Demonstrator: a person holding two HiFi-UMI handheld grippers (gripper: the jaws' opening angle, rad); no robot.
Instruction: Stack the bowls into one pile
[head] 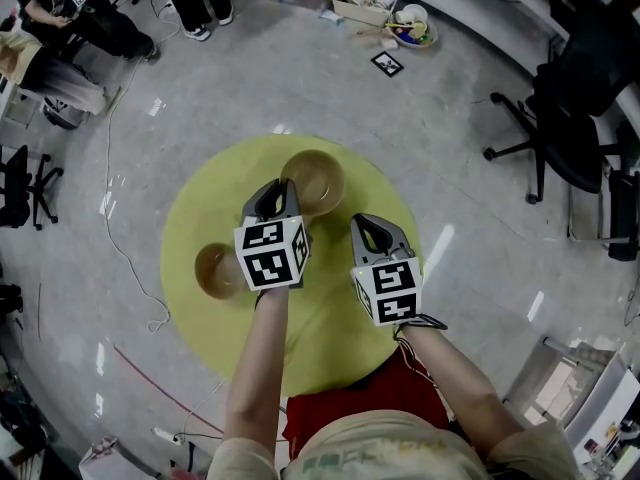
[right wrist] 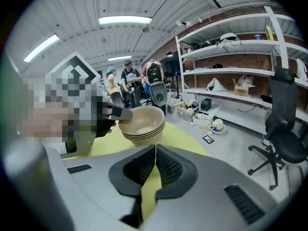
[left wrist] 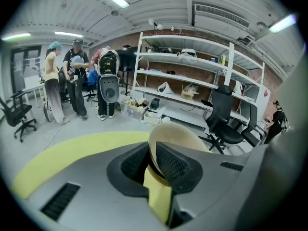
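A pile of several tan bowls (head: 318, 178) (right wrist: 143, 124) sits on the round yellow table (head: 330, 318), toward its far side. My left gripper (head: 279, 194) (left wrist: 153, 163) is shut on the near-left rim of the top bowl (left wrist: 179, 137); the right gripper view shows its dark fingertips (right wrist: 115, 113) pinching that rim. A single tan bowl (head: 216, 268) rests alone at the table's left, partly hidden by the left gripper's marker cube. My right gripper (head: 368, 226) (right wrist: 154, 160) hovers just right of the pile, shut with nothing in it.
Grey floor rings the table. A black office chair (head: 560, 128) stands at right, a box and dish of small items (head: 385, 13) at the far side, a marker tag (head: 387, 64) on the floor, and a cable (head: 125, 258) at left. People (left wrist: 72, 81) stand by the shelving (left wrist: 192, 81).
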